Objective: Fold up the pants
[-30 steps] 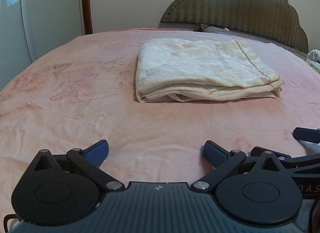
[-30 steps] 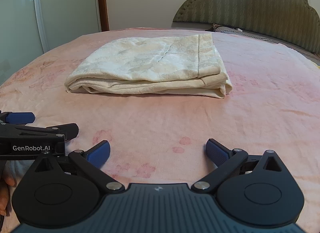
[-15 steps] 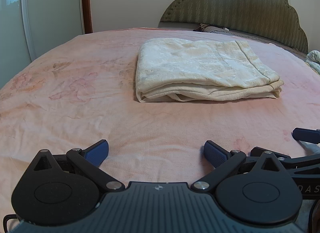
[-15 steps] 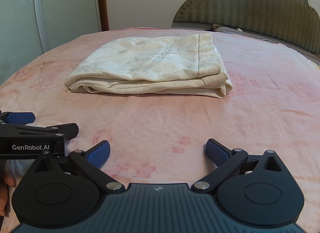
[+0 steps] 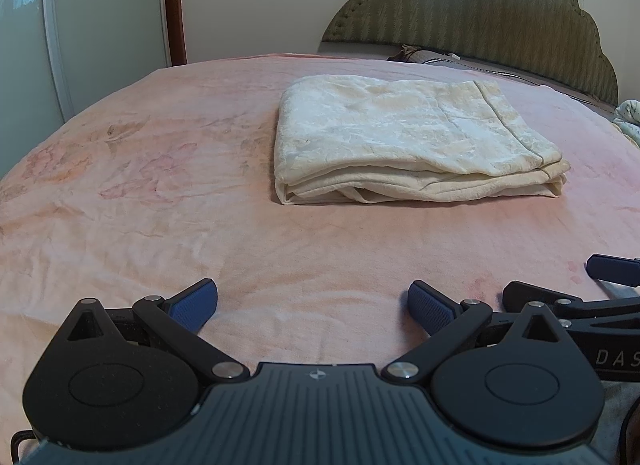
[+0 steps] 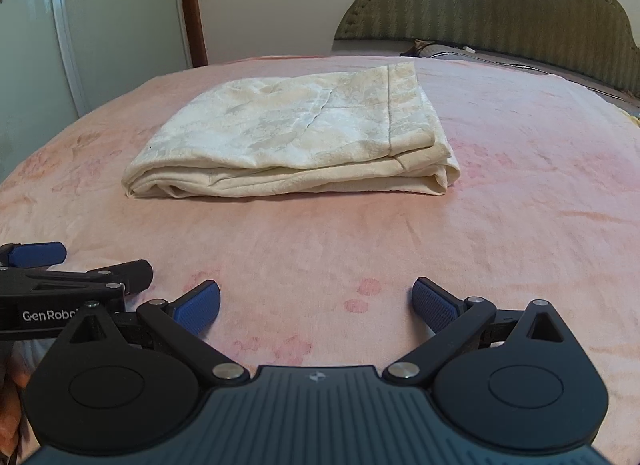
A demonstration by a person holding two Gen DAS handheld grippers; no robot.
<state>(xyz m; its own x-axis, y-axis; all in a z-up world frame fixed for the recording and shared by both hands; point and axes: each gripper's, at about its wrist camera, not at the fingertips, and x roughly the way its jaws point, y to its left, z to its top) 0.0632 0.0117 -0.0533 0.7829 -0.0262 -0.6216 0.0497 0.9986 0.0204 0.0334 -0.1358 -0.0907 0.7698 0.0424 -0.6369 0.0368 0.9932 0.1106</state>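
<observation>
Cream patterned pants (image 5: 412, 145), folded into a flat rectangular stack, lie mid-bed on the pink floral bedspread (image 5: 160, 193), well apart from both claws. Left claw (image 5: 313, 303) spread wide, nothing btwn its blue pads, low over the spread. Right claw (image 6: 316, 303) likewise spread, empty, just beside the left.

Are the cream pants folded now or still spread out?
Folded. The cream patterned pants lie as a compact rectangular stack on the pink bedspread, layered edges showing along the near side.
</observation>
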